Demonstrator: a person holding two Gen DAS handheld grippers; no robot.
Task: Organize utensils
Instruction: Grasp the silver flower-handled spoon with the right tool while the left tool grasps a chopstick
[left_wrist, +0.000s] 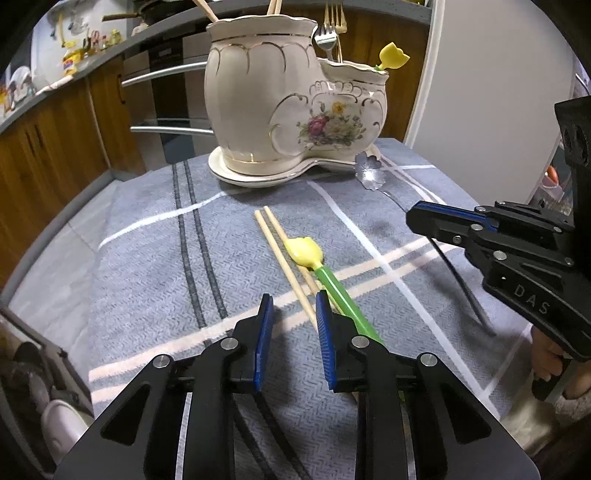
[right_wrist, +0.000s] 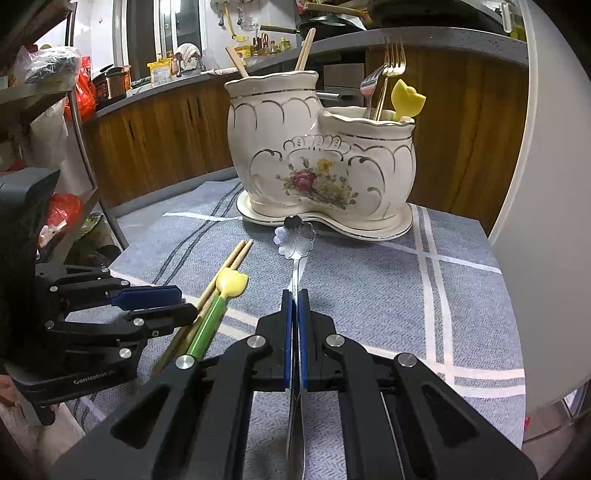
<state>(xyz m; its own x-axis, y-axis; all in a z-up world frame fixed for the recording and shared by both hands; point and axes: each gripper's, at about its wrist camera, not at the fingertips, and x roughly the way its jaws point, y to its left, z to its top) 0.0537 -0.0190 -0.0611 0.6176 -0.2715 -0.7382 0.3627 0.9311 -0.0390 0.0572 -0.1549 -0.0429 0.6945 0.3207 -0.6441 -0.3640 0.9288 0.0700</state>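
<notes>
At the frame's left my cloth (left_wrist: 147, 258) lies bare; centre, the chopsticks (left_wrist: 284, 266) and ceramic holder (left_wrist: 280, 110) block my way.

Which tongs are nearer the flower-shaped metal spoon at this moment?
Right. The right tongs are shut on the flower-shaped metal spoon, gripping its handle. The left tongs are off to the side, over the chopsticks and the green-handled yellow tulip spoon.

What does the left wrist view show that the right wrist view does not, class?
Left wrist only: the hand holding the right gripper. Right wrist only: a shelf rack with red bags. Both: the ceramic holder, chopsticks, yellow tulip spoon and flower spoon on the grey cloth.
</notes>
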